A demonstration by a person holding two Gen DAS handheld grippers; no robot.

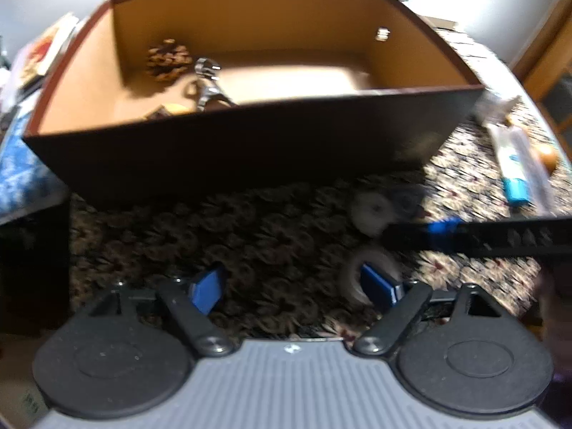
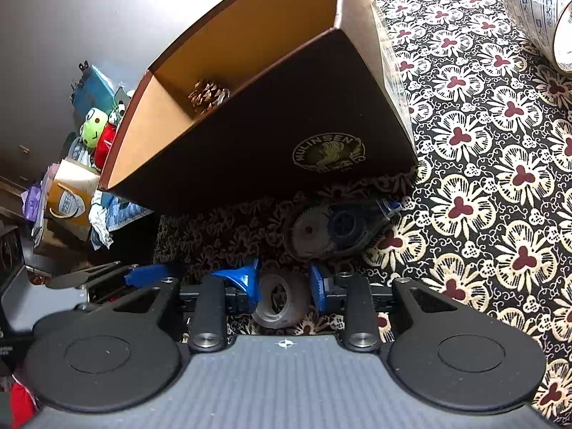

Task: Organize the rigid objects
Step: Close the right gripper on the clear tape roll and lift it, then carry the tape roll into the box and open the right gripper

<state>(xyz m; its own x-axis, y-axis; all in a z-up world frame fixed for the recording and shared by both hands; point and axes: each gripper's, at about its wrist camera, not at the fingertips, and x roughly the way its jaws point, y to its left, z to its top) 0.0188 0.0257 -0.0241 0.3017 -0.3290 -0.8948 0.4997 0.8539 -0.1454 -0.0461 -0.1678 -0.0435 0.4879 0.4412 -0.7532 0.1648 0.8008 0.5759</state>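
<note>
Your right gripper (image 2: 282, 291) has its blue fingers closed around a small clear roll of tape (image 2: 280, 298) on the flowered cloth (image 2: 493, 178), while your left gripper (image 1: 293, 287) gapes wide and empty just beside it, the brown cardboard box (image 1: 250, 146) beyond both fingertips.

The left gripper (image 1: 293, 287) points steeply down, its two blue-padded fingers (image 1: 207, 289) spread wide with nothing between them. The right gripper (image 2: 282, 287) also tilts downward, its blue pads (image 2: 246, 280) drawn in close on either side of a small tape roll (image 2: 282, 300), which sits between them at the near edge.
</note>
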